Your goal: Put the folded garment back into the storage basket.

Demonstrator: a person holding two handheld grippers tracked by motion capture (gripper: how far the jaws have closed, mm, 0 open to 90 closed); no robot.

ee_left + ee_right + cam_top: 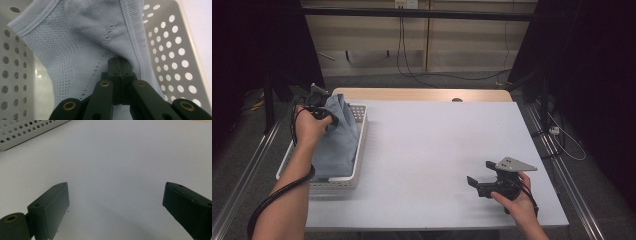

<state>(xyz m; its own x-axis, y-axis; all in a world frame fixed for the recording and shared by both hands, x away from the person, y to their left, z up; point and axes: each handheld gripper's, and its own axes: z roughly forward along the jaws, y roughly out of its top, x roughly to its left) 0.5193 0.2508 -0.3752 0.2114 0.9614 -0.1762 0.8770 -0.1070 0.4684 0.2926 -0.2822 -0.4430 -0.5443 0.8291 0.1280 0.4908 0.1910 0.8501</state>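
High view: left gripper (323,107) pinching blue cloth (337,140) over white basket (360,150), left of frame. Right gripper (477,182) spread wide, nothing between, resting on table (432,150) lower right.

The perforated basket (358,150) stands at the left edge of the desk (427,145), its long side running front to back. The knit garment (337,135) lies in the basket and rises above its rim (far end lifted). The left tongs (119,66) are in the garment's upper fold. The right tongs (479,181) rest near the desk's front right corner, well apart from the basket.
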